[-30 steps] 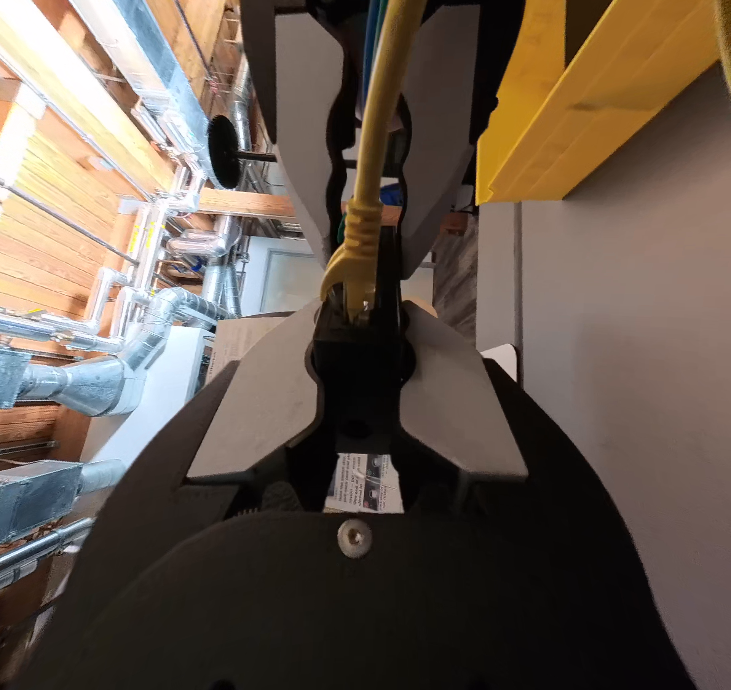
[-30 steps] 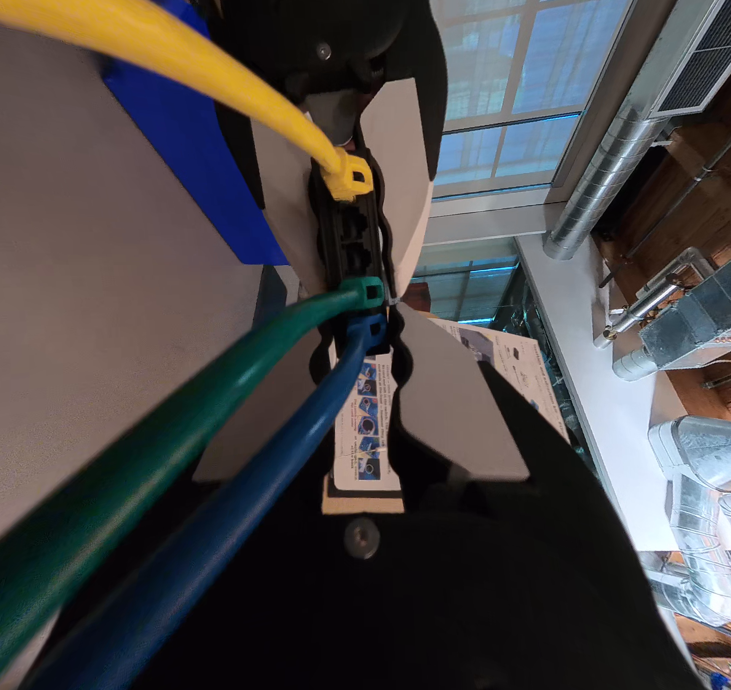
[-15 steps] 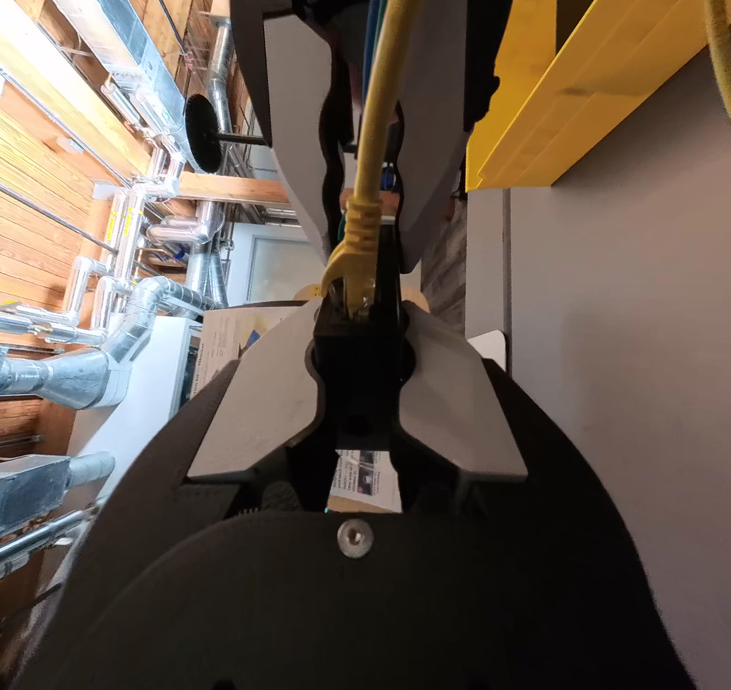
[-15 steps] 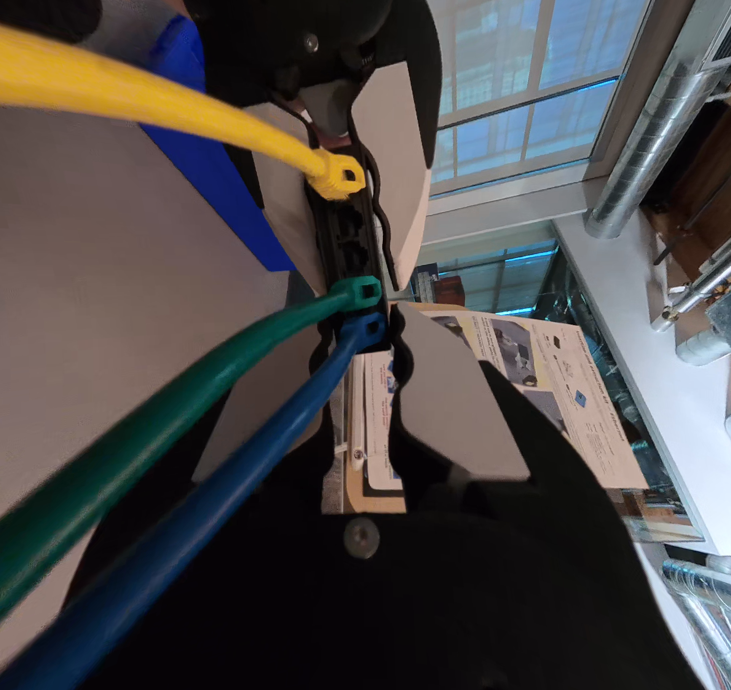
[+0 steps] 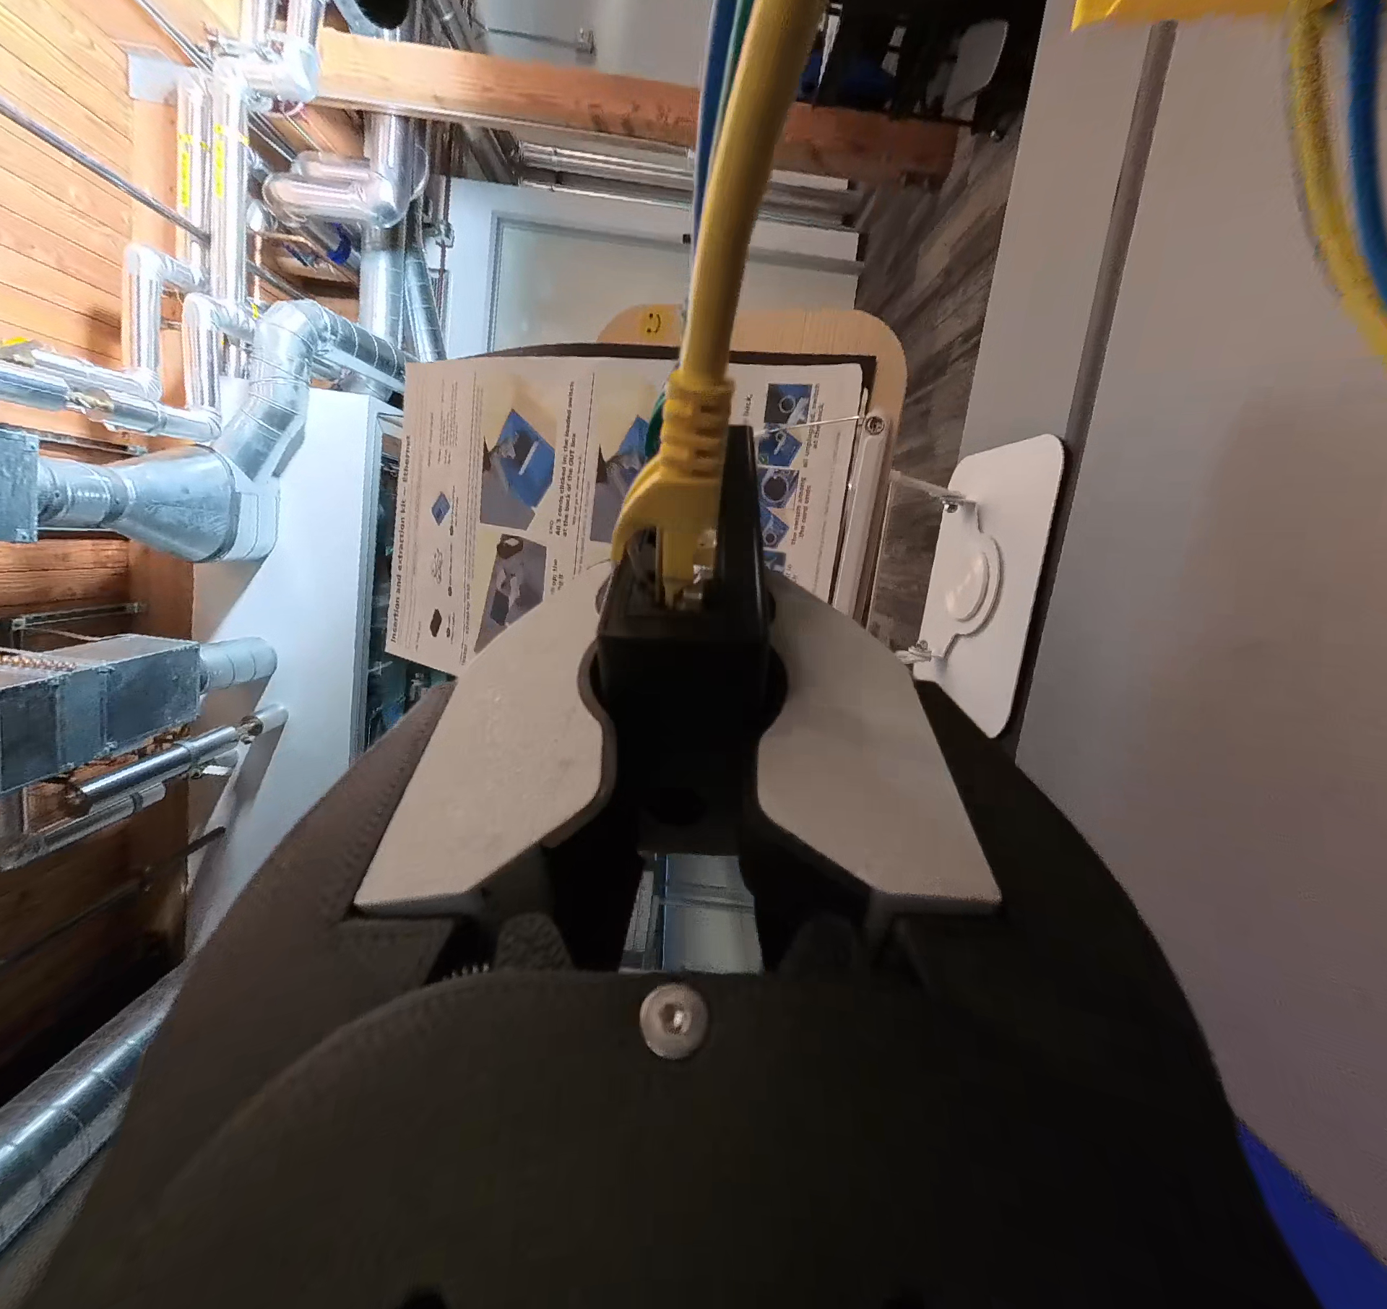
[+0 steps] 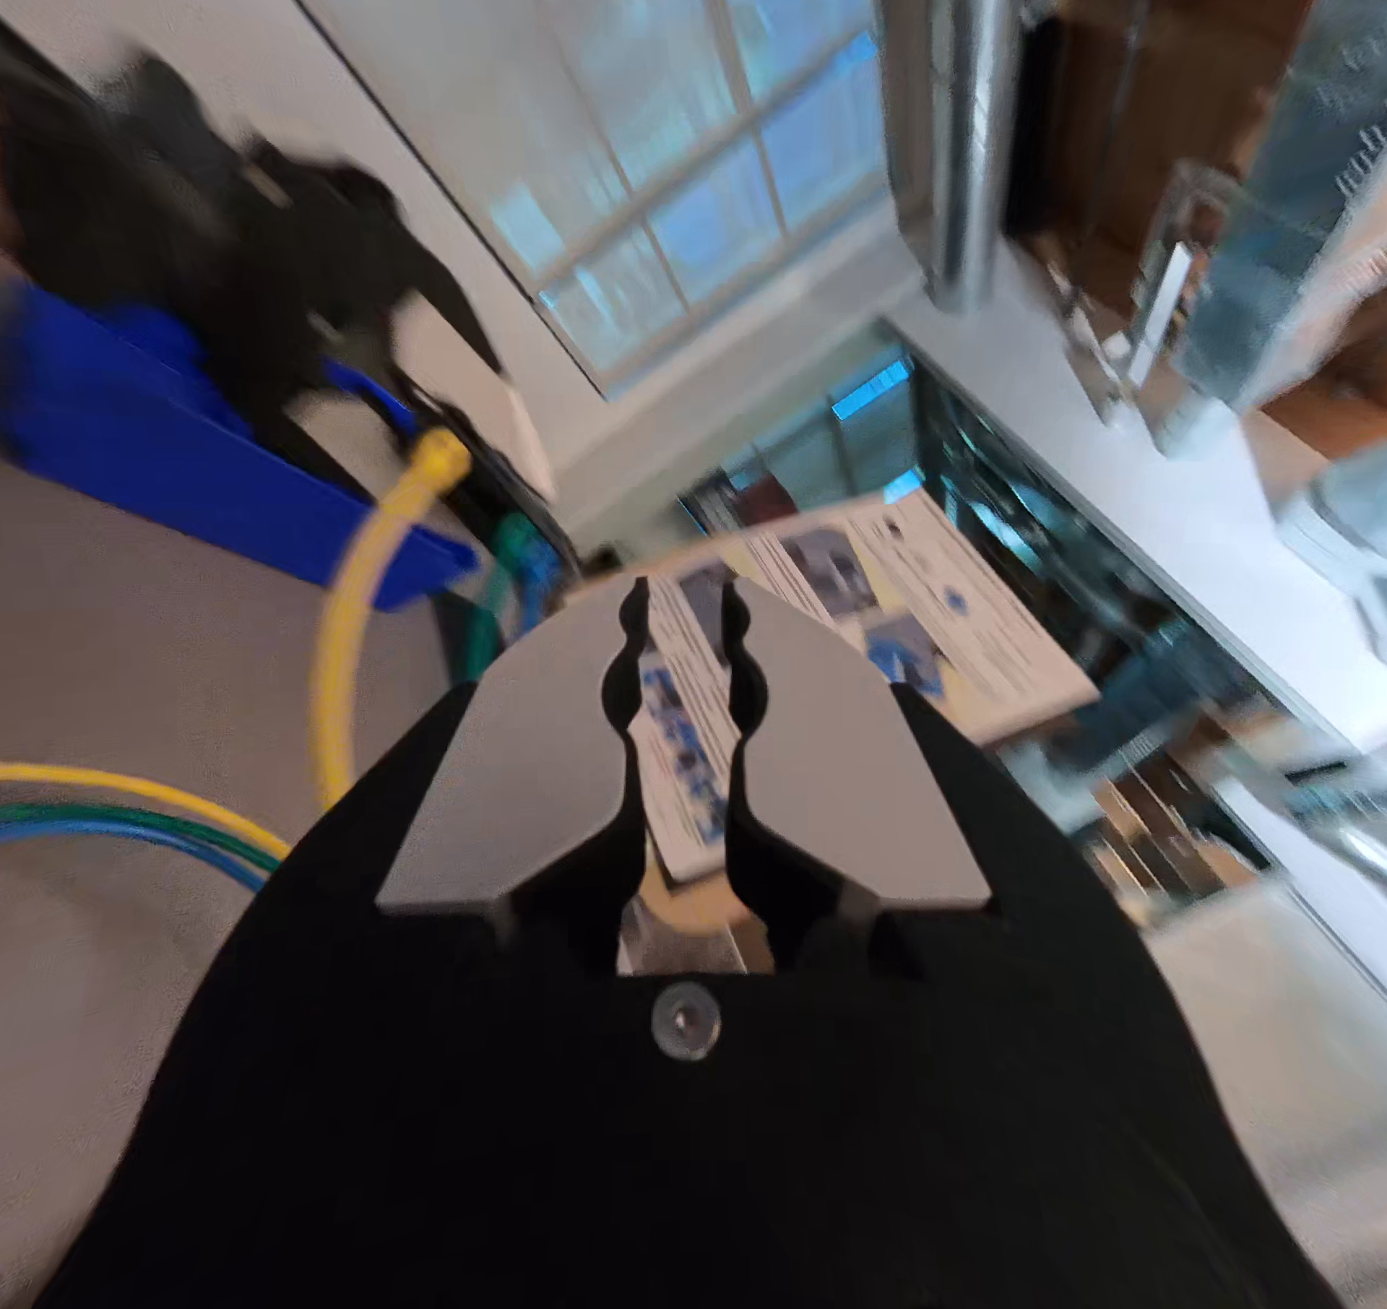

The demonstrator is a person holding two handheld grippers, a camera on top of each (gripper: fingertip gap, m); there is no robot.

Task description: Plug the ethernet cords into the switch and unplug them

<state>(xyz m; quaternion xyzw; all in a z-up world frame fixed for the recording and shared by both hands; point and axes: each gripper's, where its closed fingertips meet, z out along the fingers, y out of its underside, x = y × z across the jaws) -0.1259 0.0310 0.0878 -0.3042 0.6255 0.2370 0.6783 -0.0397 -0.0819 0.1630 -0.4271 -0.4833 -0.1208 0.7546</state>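
Left gripper (image 5: 684, 642) clamps the black switch (image 5: 687, 680) end-on. The yellow cord (image 5: 724, 237) sits plugged into its near port; green (image 5: 660, 421) and blue (image 5: 713, 34) cords run behind, ports seemingly hidden. An instruction sheet (image 5: 525, 492) stands beyond.

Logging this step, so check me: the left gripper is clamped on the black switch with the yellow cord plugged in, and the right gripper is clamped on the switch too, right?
Not quite. The right gripper holds nothing: the right wrist view shows its jaws apart and empty, off the switch. The left gripper is clamped on it, with the yellow cord plugged in.
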